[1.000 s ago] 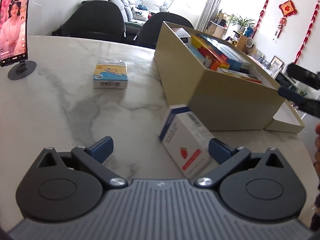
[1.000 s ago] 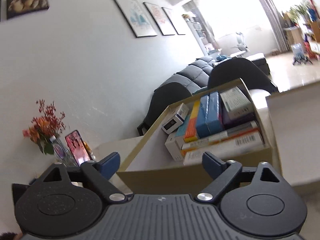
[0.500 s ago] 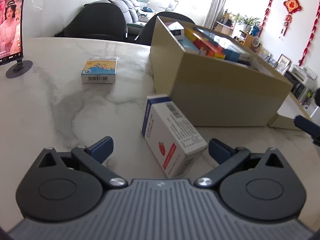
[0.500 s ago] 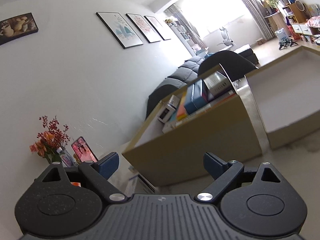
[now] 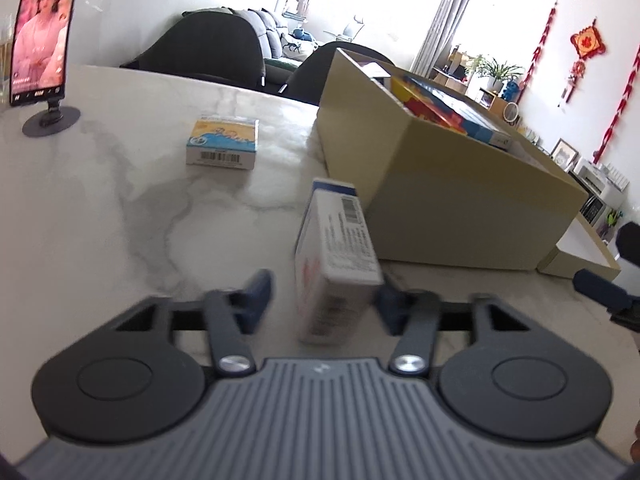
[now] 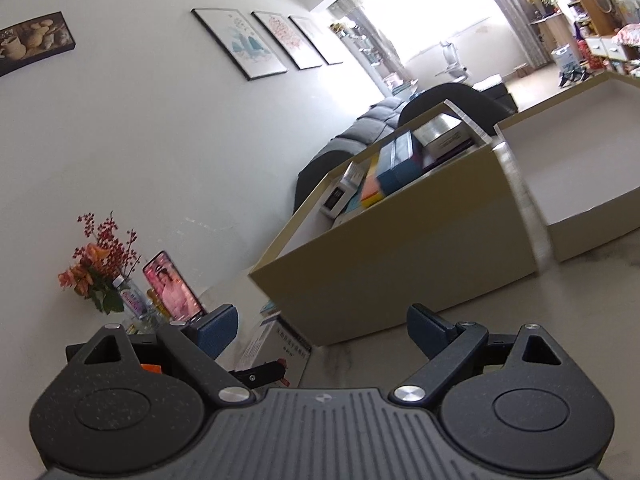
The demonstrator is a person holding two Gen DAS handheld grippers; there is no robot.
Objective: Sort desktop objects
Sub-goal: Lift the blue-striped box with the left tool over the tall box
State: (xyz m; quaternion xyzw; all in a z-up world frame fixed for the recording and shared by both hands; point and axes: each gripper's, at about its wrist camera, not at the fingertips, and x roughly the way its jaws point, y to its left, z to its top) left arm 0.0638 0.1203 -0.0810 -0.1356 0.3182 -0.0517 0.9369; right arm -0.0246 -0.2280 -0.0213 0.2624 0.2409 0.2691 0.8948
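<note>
Left gripper [image 5: 322,298] jaws have just been closing, and the white medicine box [image 5: 336,256] is seen between them, tipped up on its long edge on the marble table [image 5: 100,216]. The right pad is pressed against the box's side; on the other side a narrow gap seems to be left between the blue pad [image 5: 258,294] and the box, though motion blur there makes this hard to judge, so a full pinch cannot be confirmed. The box's blue-banded end is pointed away from the camera, toward the open cardboard box [image 5: 460,196], which is placed just beyond it and is filled with colourful packages standing on edge. A small blue-and-yellow carton [image 5: 222,142] is laid flat farther back on the table, well apart from the gripper, to the left of the cardboard box. A phone on a stand [image 5: 40,48] is set near the table's far left edge. The cardboard box's lid [image 5: 580,258] is laid beside it on the right.

Right gripper [image 6: 322,330] is held low over the table with its jaws spread wide and nothing between them. It is pointed at the cardboard box's side wall. In its view the white medicine box is visible at lower left, behind the left pad. A vase of flowers [image 6: 98,266] is seen beside the phone.
</note>
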